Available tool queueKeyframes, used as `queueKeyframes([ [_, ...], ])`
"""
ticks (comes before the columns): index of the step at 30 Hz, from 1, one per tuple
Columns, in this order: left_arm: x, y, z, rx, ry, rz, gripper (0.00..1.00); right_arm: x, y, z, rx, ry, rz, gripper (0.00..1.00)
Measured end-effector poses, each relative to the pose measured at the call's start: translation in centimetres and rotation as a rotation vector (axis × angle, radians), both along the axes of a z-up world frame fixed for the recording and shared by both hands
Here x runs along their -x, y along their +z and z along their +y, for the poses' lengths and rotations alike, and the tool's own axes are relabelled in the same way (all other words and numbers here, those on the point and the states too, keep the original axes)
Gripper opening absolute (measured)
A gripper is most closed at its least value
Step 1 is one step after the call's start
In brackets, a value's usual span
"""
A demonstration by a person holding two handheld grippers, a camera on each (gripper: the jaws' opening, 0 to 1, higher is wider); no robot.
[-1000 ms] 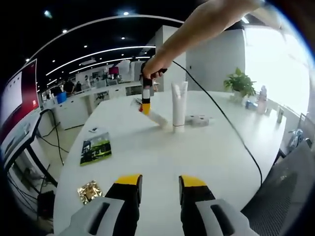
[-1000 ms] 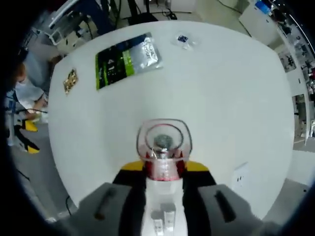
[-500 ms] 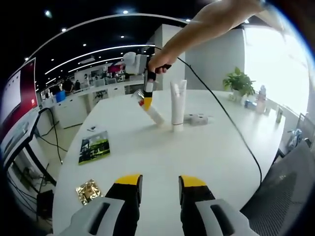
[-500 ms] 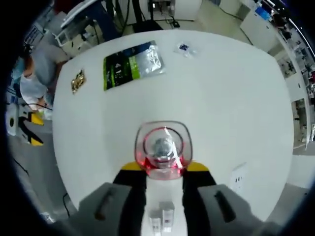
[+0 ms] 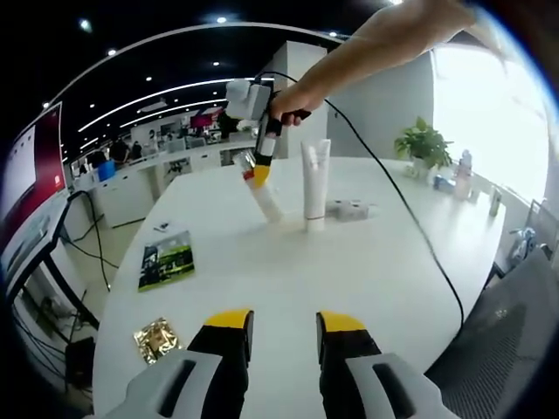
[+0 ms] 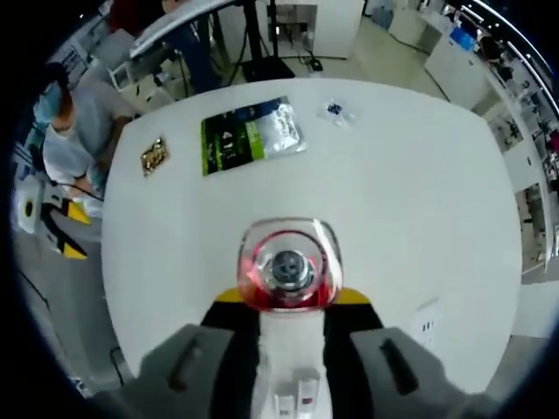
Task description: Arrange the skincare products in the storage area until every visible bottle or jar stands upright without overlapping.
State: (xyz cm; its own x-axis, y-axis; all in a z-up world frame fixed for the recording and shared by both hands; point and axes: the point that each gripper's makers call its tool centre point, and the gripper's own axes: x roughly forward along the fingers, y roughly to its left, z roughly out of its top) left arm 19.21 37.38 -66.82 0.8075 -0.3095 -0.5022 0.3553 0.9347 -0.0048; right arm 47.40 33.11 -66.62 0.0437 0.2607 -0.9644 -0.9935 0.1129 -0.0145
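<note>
Held by a hand, my right gripper (image 5: 259, 163) is shut on a white bottle (image 5: 265, 197) with a clear, red-ringed cap (image 6: 289, 266). The bottle leans to the left, with its base on or just above the white round table (image 5: 288, 271). In the right gripper view I look down its length, with the white body (image 6: 293, 349) clamped in my right gripper (image 6: 290, 301). A white tube (image 5: 314, 183) stands upright just right of the bottle. My left gripper (image 5: 285, 325) hangs open over the table's near edge with nothing between its fingers.
A green-and-silver packet (image 5: 166, 260) (image 6: 251, 133), a gold packet (image 5: 157, 339) (image 6: 155, 155) and a small blue-white sachet (image 6: 336, 110) lie on the table's left part. A small white block (image 5: 351, 209) sits beside the tube. A black cable (image 5: 410, 227) crosses the right side.
The right gripper has raised the bottle from a low slant to a steeper, more upright tilt and shifted slightly left. The left gripper and the tube have stayed put.
</note>
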Motion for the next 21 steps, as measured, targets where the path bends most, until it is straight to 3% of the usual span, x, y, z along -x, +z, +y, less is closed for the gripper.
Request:
queueKeyframes([
  [11, -0.2, 0.2, 0.3, 0.025, 0.018, -0.007, 0.31, 2.7, 1.4, 0.8, -0.058, 0.066, -0.013, 0.26],
  [21, -0.1, 0.3, -0.2, 0.015, -0.007, -0.01, 0.31, 4.5, 4.4, 0.1, -0.129, 0.07, -0.042, 0.26],
])
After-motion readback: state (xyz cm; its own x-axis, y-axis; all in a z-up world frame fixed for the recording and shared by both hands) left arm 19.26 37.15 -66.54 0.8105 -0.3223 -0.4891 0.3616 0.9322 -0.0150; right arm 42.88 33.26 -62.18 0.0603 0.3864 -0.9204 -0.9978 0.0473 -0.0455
